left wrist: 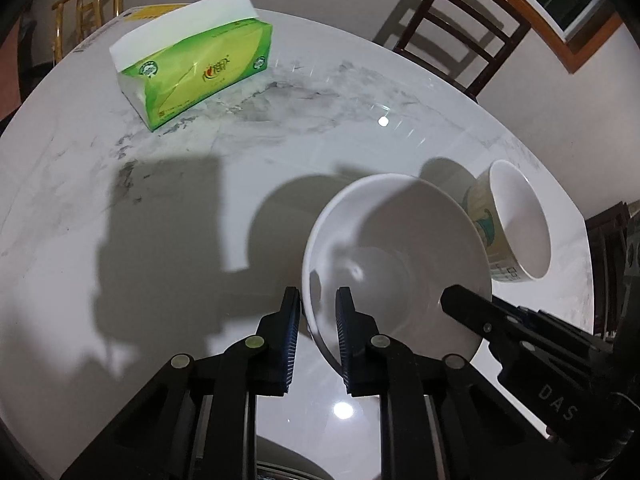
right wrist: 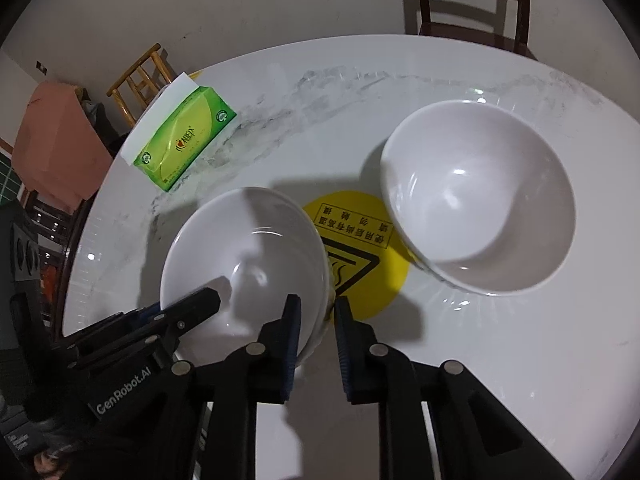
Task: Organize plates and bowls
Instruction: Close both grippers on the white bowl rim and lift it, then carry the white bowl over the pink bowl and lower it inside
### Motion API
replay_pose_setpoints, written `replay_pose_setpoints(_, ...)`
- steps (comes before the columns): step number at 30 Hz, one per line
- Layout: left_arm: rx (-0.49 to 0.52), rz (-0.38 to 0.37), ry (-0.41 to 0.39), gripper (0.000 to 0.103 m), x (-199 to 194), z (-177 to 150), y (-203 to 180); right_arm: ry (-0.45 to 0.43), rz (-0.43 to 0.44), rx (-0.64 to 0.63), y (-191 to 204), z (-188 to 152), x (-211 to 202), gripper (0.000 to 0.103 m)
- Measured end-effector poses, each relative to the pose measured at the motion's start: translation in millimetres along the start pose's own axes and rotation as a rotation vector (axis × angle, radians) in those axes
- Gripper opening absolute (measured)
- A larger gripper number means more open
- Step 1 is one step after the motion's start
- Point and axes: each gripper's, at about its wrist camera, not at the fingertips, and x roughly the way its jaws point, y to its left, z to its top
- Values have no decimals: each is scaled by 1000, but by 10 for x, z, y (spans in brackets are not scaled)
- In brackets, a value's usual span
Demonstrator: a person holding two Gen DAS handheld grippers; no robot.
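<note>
Both the left gripper and right gripper pinched opposite rims of the white bowl; uneven lifting could make it slip onto the surface.

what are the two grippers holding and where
Both hold the near white bowl by its rim: left gripper on one side, right gripper on the opposite.

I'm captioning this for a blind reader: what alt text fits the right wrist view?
Two black tools, right and left, clamp opposite rims of a white bowl on a marble table. A second white bowl sits beyond, by a yellow warning sticker.
</note>
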Motion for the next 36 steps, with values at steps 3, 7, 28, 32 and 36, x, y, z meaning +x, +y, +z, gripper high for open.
replay_pose_setpoints(3, 25, 8, 0, 15, -32, -41, -83, -9, 0, 4, -19, -22, -63, 17)
replay_pose_setpoints(7, 45, 1, -9, 15, -130, -78, -190, -27, 3, 14, -69, -66, -218, 17)
replay_pose_setpoints(28, 202, -48, -75, 16, -993, -676, -1084, -152, -36, 66, -375, -772, -1491, 17)
replay_pose_setpoints(32, 226, -56, -75, 16, -1141, -887, -1196, -159, -36, 81, -402, -989, -1665, 17)
replay_pose_setpoints(36, 245, -63, -62, 16, -1267, -1160, -1263, -168, -30, 89, -410, -1222, -1815, 17)
